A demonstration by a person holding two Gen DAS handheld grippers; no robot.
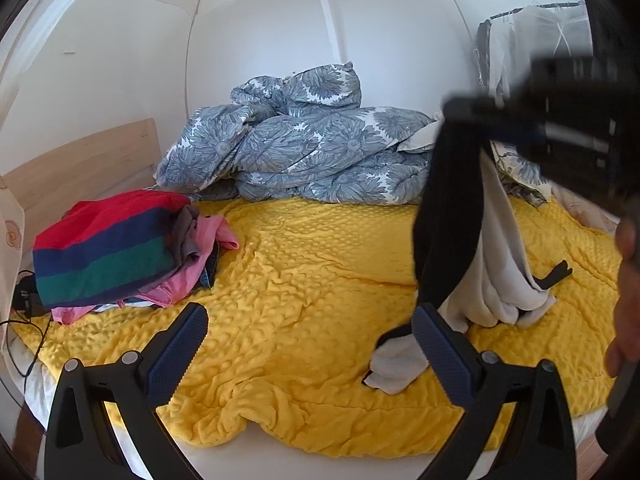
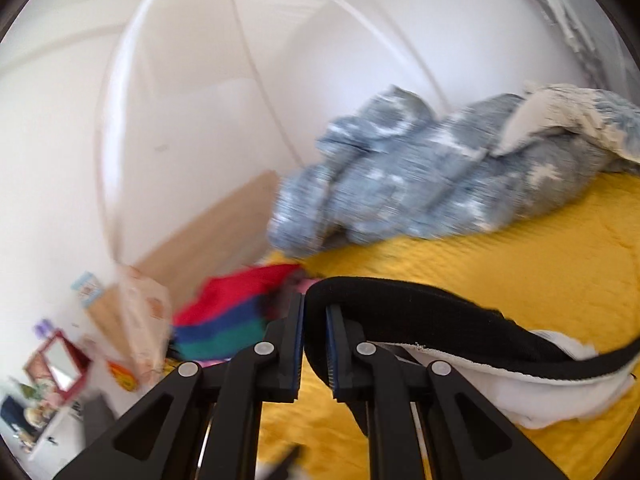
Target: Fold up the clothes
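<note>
Bedspread point(image 1: 320, 280): bright yellow, dimpled texture. Duvet point(image 1: 304, 148): grey-blue floral print on white. Top garment of pile point(image 1: 104, 252): broad red, navy and green stripes; pink garment point(image 1: 224, 232) beneath. Lifted garment point(image 1: 480, 240): black and off-white. Headboard point(image 1: 80, 172): pale wood. Gripper pads point(image 1: 176, 356): dark blue.

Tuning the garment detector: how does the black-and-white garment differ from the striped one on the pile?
The black-and-white garment hangs lifted off the yellow blanket, pinched at its black band by the right gripper; the striped garment lies on top of the clothes pile, untouched.
The first is black and off-white; the second has red, navy and green bands.
The first trails loose and crumpled; the second lies flatter.
Both are on the same bed.
</note>
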